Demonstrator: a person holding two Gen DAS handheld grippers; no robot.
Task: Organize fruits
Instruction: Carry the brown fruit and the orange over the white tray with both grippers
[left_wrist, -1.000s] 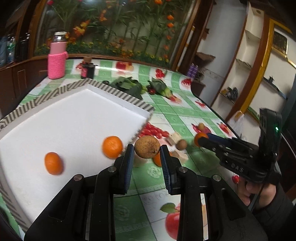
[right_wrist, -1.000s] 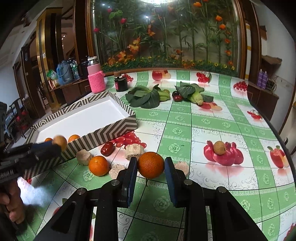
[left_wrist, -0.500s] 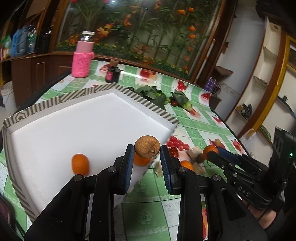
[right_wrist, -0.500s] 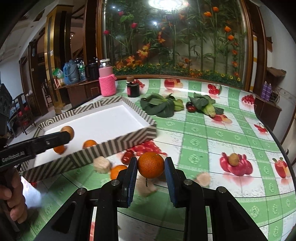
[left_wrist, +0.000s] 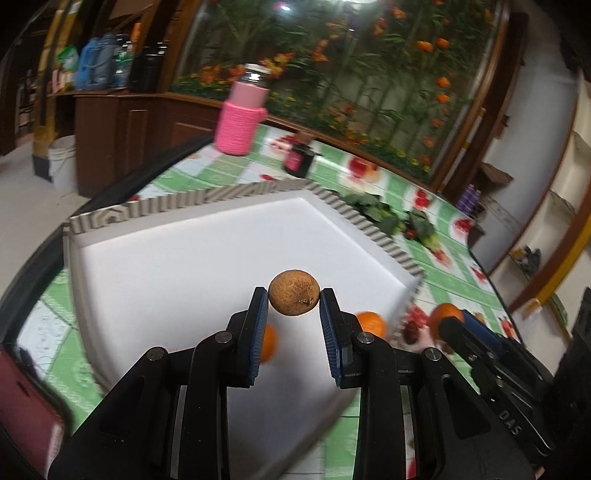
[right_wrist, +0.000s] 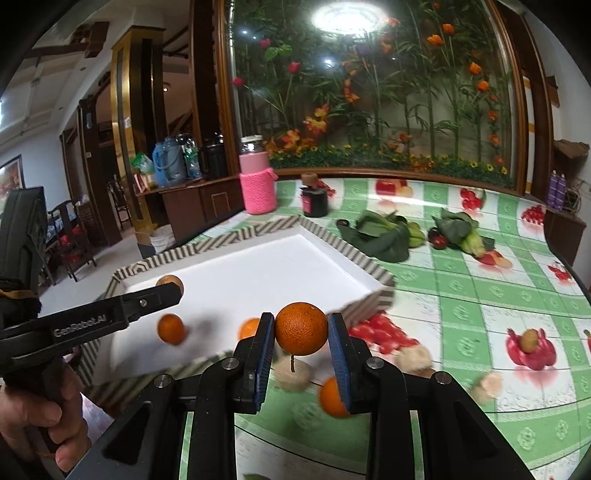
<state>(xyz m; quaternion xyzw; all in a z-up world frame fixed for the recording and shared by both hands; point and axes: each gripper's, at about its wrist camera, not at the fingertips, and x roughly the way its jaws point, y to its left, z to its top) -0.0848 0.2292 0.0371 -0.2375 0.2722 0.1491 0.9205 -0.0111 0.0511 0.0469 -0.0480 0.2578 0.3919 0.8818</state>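
We hold two grippers over the bench (right_wrist: 480, 295), taking the white tray (left_wrist: 184, 266) with its zigzag-patterned rim as our landmark. Our left gripper (left_wrist: 294, 301) is clenched on a brown round fruit (left_wrist: 294, 292), which hangs above the tray's white floor, toward its near side. Our right gripper (right_wrist: 301, 332) is clenched on an orange (right_wrist: 301, 328), held above the bench just outside the tray's near right corner; a thin stem hangs below the fruit. Inside the tray lie two more oranges, one (right_wrist: 171, 328) toward the near left and another (right_wrist: 250, 328) near the front wall, partly hidden behind the right gripper's finger. Outside the tray, on the green checked cloth beside its near right corner, we see a loose orange (right_wrist: 330, 398), several pale lumps (right_wrist: 293, 374) that are too blurred to name, and a cluster of red pieces (right_wrist: 380, 330). Beyond the tray's far corner stand a pink knitted bottle (right_wrist: 256, 184) and a small dark jar (right_wrist: 314, 197), and to the right of that corner lie leafy greens (right_wrist: 380, 236).
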